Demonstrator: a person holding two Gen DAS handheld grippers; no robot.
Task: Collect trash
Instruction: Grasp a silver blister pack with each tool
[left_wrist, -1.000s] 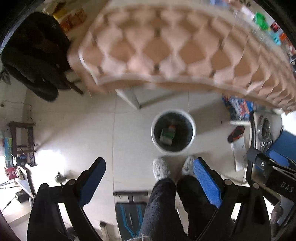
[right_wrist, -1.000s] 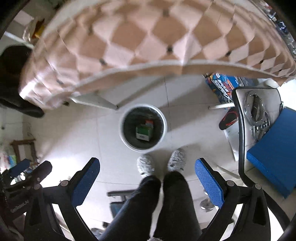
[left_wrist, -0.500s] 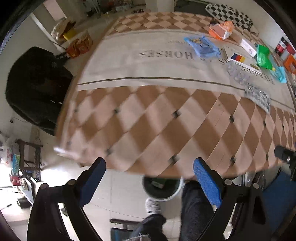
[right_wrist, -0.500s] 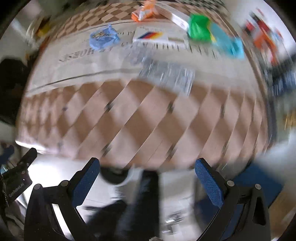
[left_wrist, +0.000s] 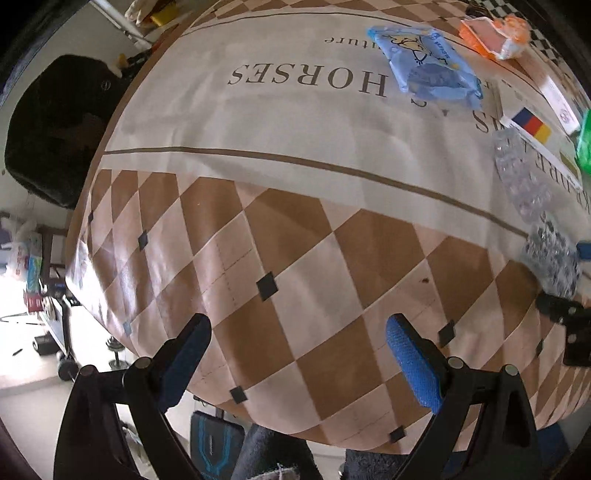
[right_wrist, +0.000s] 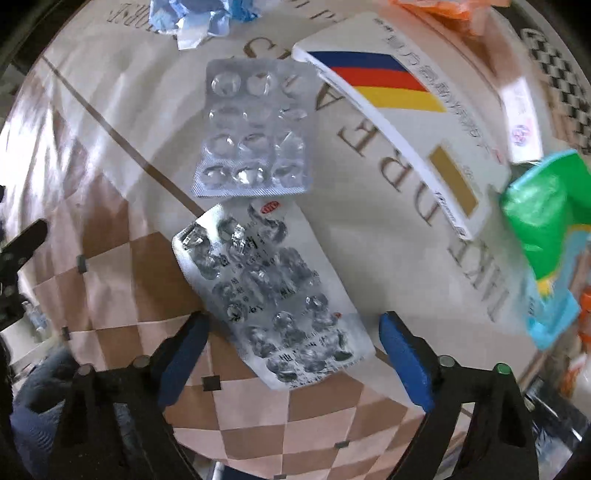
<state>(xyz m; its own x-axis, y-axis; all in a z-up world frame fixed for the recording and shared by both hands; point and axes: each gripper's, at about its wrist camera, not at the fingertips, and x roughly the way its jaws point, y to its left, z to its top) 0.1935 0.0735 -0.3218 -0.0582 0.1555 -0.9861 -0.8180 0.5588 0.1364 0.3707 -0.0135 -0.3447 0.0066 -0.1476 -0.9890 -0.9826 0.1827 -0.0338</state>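
Both grippers point down over a table with a brown-and-cream checked cloth (left_wrist: 295, 229). My right gripper (right_wrist: 291, 332) hangs just above a silver foil blister pack (right_wrist: 273, 291). The pack lies between the closing jaws, and the blue pads do not press on it. A clear empty blister pack (right_wrist: 255, 129) lies just beyond, next to a white box with blue, red and yellow stripes (right_wrist: 399, 122). My left gripper (left_wrist: 297, 343) is open and empty over bare checked cloth near the table's edge. In its view the foil pack (left_wrist: 550, 254) is far right.
Other litter on the cloth: a crumpled blue wrapper (left_wrist: 428, 70), an orange wrapper (left_wrist: 491, 33), a green packet (right_wrist: 543, 221) and a small white box (right_wrist: 521, 118). A black chair (left_wrist: 55, 122) stands left of the table. The person's dark trouser legs (left_wrist: 273, 454) show below the edge.
Both views have swung from the floor, with the white bin and slippered feet, up over the tabletop. The right gripper has rolled and come over the foil blister pack, its jaws now narrower.
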